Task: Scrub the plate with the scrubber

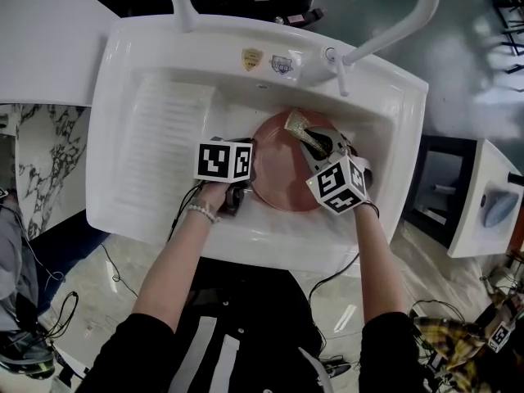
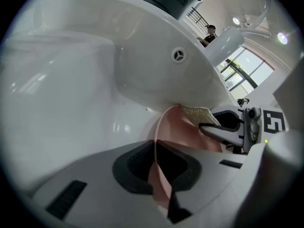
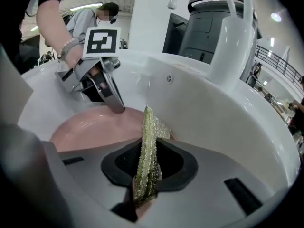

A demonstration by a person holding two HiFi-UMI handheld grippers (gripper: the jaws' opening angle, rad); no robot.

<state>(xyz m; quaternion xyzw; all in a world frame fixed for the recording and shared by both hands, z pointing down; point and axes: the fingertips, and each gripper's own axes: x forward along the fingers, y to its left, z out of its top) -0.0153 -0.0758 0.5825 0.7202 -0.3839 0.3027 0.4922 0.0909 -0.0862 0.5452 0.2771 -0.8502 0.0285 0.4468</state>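
A pink plate lies in the white sink basin. My left gripper is shut on the plate's left rim; in the left gripper view the pink plate runs edge-on between the jaws. My right gripper is shut on a gold-green scrubber that rests on the plate's far part. In the right gripper view the scrubber stands on edge between the jaws, over the plate, with the left gripper clamped on the rim beyond it.
A ribbed draining area fills the sink's left half. A white tap arches over the back right, and a second white pipe rises at the back left. The sink's far wall stands close behind the scrubber.
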